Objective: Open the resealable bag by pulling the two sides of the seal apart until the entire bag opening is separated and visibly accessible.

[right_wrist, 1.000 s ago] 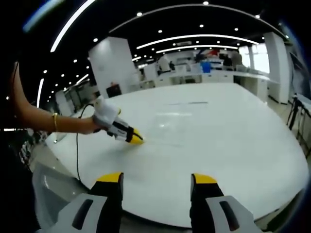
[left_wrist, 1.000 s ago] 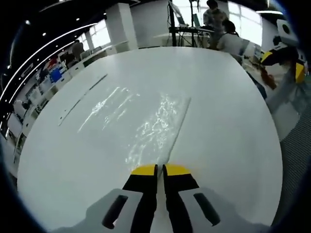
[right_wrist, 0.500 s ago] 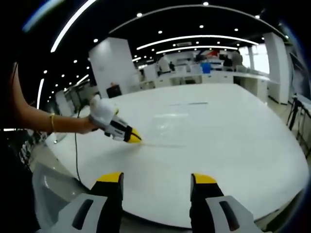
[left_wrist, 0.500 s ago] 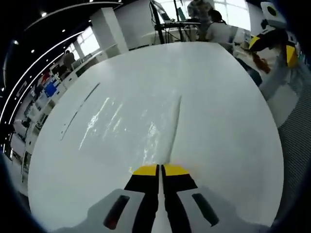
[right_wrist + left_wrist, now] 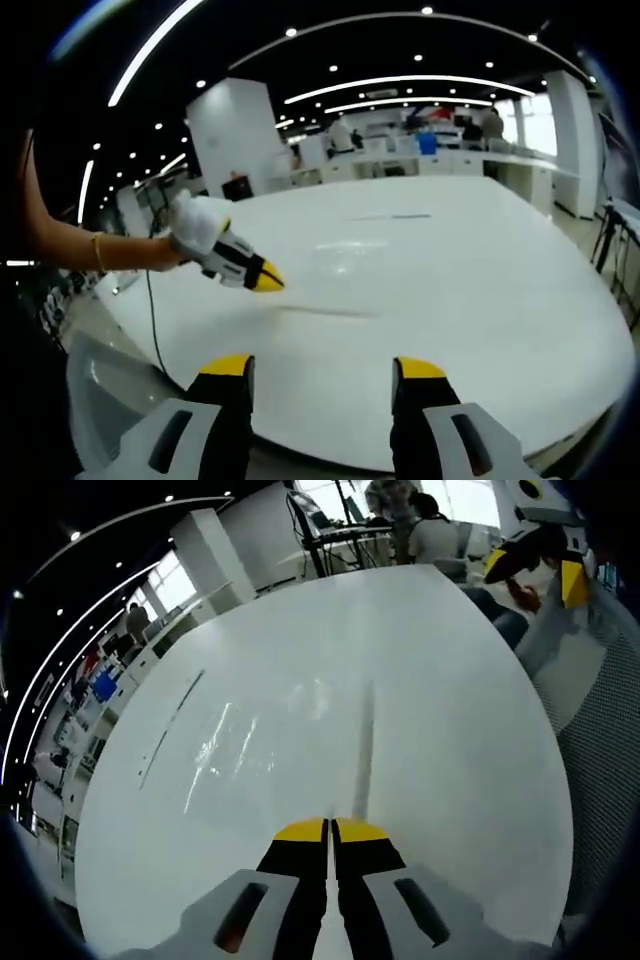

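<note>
Left gripper (image 5: 329, 830), clamped on the clear thin plastic resealable bag (image 5: 362, 760) above the white round surface (image 5: 450, 730), should hold steady while the right gripper (image 5: 321, 370), jaws apart, takes the opposite seal side

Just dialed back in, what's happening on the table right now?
The left gripper is shut on one edge of the clear resealable bag and holds that edge up off the white table; in the left gripper view the bag shows edge-on as a thin strip running away from the closed jaws. The right gripper is open and holds nothing, hanging near the table's near edge, well apart from the bag. The seal does not look pulled apart yet, though the clear plastic is hard to read.
</note>
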`<move>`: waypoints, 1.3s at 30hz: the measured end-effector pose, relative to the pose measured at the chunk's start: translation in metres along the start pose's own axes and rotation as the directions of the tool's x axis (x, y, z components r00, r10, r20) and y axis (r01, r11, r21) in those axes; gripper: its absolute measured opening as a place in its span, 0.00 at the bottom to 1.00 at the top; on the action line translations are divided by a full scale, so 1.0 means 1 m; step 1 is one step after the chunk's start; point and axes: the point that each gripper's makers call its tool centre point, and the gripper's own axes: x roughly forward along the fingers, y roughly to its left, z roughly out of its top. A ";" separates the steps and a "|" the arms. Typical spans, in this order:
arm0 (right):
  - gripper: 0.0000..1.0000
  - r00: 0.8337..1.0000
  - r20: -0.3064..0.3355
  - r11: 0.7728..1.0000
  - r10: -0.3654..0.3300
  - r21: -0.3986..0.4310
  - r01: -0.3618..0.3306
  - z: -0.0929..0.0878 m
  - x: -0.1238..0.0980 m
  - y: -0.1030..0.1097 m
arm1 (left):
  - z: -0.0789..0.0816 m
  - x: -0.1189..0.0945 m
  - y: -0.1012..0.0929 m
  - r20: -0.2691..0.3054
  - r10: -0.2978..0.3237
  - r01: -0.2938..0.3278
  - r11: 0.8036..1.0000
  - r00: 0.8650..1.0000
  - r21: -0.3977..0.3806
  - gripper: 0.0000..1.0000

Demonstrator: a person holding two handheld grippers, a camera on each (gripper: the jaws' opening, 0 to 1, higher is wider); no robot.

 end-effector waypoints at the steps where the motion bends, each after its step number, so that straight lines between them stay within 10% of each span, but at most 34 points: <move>1: 0.53 1.000 0.000 1.000 0.001 -0.002 -0.001 0.000 0.000 0.000 | 0.000 -0.002 -0.003 -0.005 -0.004 0.004 1.000 1.000 0.015 0.00; 27: 0.53 0.998 -0.017 0.981 0.068 -0.180 -0.070 0.018 0.004 0.023 | 0.022 -0.057 -0.040 0.007 0.033 -0.034 0.995 0.999 0.089 0.00; 39: 0.51 0.988 -0.084 0.883 0.132 -0.442 -0.156 0.027 0.020 0.054 | 0.026 -0.072 -0.068 -0.003 0.017 -0.016 0.993 1.000 0.115 0.00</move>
